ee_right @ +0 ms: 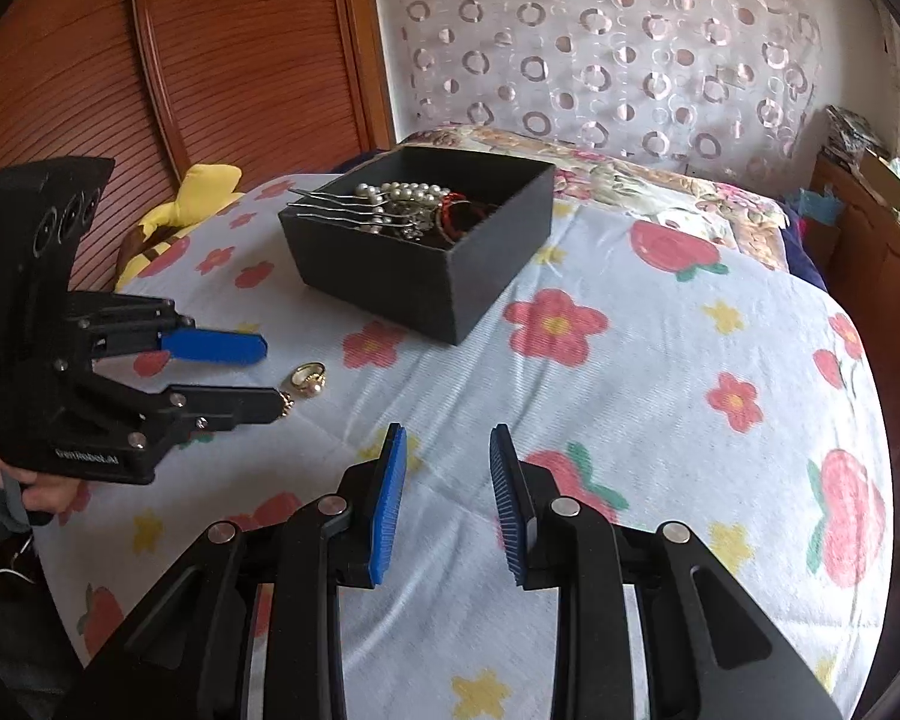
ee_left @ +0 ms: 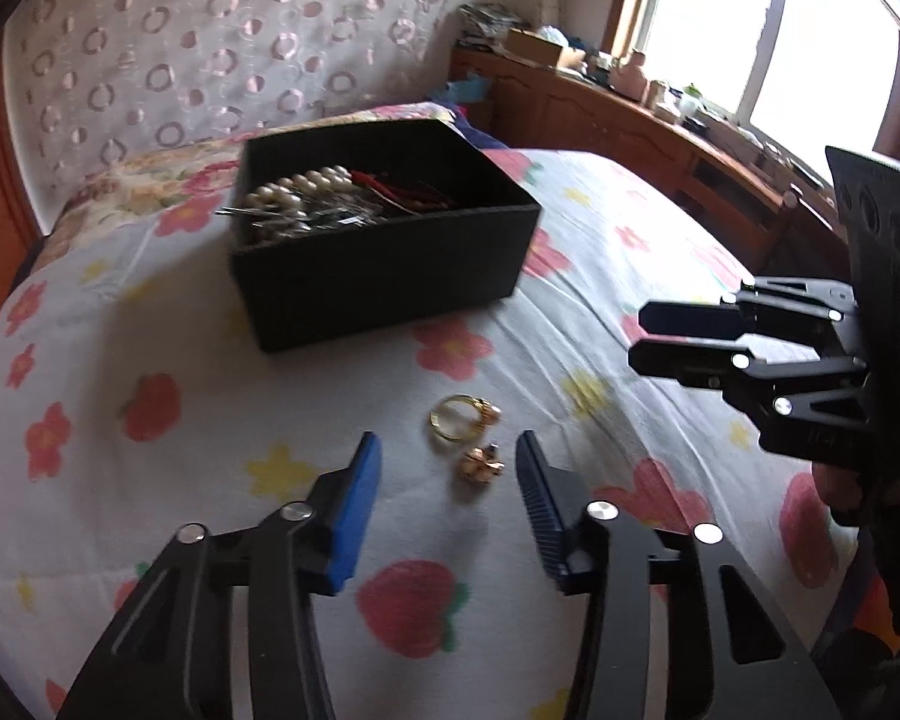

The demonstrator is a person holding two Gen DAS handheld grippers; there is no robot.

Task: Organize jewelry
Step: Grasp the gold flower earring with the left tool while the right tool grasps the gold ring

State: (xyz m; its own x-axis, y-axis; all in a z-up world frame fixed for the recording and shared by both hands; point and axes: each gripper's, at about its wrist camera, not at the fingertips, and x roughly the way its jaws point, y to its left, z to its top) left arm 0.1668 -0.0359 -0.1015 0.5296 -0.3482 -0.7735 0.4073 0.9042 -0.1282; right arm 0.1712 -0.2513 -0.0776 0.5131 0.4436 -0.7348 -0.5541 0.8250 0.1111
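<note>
Left gripper [ee_left: 447, 516] fingers parted, straddling gold charm [ee_left: 479, 468] beside gold ring [ee_left: 459, 417] on bed [ee_left: 570, 300] near black box [ee_left: 384, 276]. Right gripper [ee_right: 447, 504] narrow, empty. Risk: closing crooked, flicking charm away.

box [ee_left: 384, 276] contents tangled, small gold piece [ee_left: 480, 467] blurred

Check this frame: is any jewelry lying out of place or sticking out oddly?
Yes. A gold ring and a small gold piece lie loose on the bedspread, outside the black box, between the open left gripper's fingers. Hairpins poke over the box's rim.
</note>
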